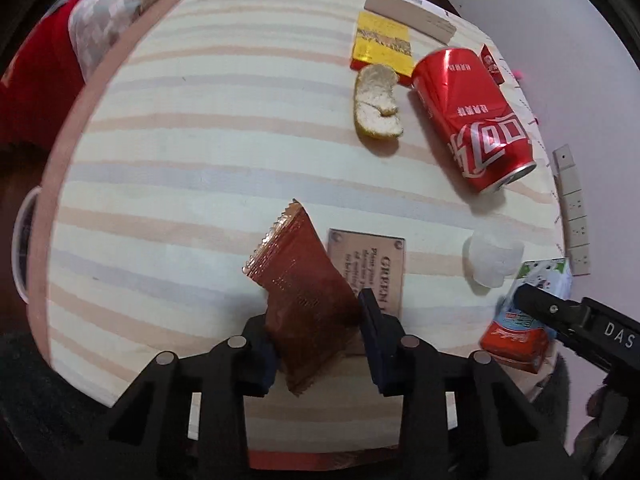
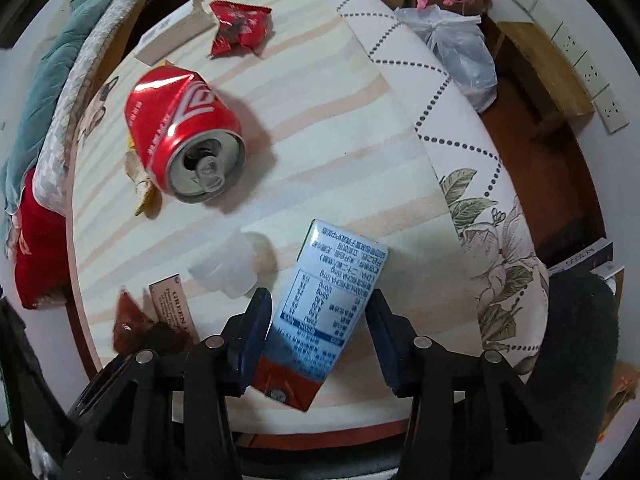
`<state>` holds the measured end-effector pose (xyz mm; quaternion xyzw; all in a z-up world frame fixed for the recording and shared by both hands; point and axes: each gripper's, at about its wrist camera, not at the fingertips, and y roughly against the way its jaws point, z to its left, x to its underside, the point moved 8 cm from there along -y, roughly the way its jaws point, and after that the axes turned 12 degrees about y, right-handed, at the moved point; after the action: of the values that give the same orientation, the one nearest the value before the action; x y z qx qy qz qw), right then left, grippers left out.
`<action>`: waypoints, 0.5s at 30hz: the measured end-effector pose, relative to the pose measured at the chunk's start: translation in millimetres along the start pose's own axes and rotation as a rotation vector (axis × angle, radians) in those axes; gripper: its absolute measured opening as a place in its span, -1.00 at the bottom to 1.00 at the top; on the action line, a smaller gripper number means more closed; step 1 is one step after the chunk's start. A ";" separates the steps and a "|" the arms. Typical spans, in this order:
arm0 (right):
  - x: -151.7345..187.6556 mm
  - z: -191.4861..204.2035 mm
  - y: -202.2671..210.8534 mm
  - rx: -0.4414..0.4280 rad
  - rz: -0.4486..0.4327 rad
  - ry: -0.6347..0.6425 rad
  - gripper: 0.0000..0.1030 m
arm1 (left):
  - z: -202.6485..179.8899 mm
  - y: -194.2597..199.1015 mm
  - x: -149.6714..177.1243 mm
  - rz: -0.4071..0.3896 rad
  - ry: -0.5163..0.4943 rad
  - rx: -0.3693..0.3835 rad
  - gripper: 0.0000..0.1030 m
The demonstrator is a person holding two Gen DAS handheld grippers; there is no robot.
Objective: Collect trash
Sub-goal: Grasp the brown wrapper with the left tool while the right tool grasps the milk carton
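My left gripper [image 1: 316,320] is shut on a shiny brown snack wrapper [image 1: 298,280], held between both fingers above the striped mattress [image 1: 200,160]. My right gripper [image 2: 318,328] is shut on a blue-and-red drink carton [image 2: 328,312], which also shows in the left wrist view [image 1: 520,332]. A dented red cola can [image 1: 468,116] lies on its side; in the right wrist view [image 2: 180,128] its open top faces me. A piece of peel [image 1: 376,102] lies beside the can. A crumpled red wrapper [image 2: 240,26] lies far back.
A small translucent plastic cup [image 2: 232,266] lies by the carton. A copper label plate [image 1: 374,268] is fixed to the mattress. A yellow box [image 1: 384,42], a beige card box [image 1: 412,16], a clear plastic bag [image 2: 460,48] and wall sockets [image 1: 576,216] are around.
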<state>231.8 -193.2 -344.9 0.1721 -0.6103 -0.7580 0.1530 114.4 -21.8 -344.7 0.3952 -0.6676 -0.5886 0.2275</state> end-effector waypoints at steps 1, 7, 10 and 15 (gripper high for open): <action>-0.3 -0.1 -0.7 -0.003 -0.003 -0.003 -0.04 | 0.9 2.6 -1.0 -0.010 -0.006 -0.003 -0.44; 4.6 1.3 7.8 -0.023 -0.029 0.007 -0.29 | 0.8 31.7 -5.4 -0.112 -0.048 -0.038 -0.46; 6.3 6.4 21.9 -0.032 -0.059 0.026 -0.30 | 6.6 61.3 -10.5 -0.184 -0.069 -0.058 -0.46; 5.5 31.9 56.6 -0.056 -0.127 0.085 -0.32 | 24.6 105.9 -30.7 -0.291 -0.089 -0.060 -0.46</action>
<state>213.8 -179.6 -283.7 0.2383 -0.5698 -0.7748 0.1351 85.9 17.0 -242.5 0.4542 -0.5949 -0.6519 0.1218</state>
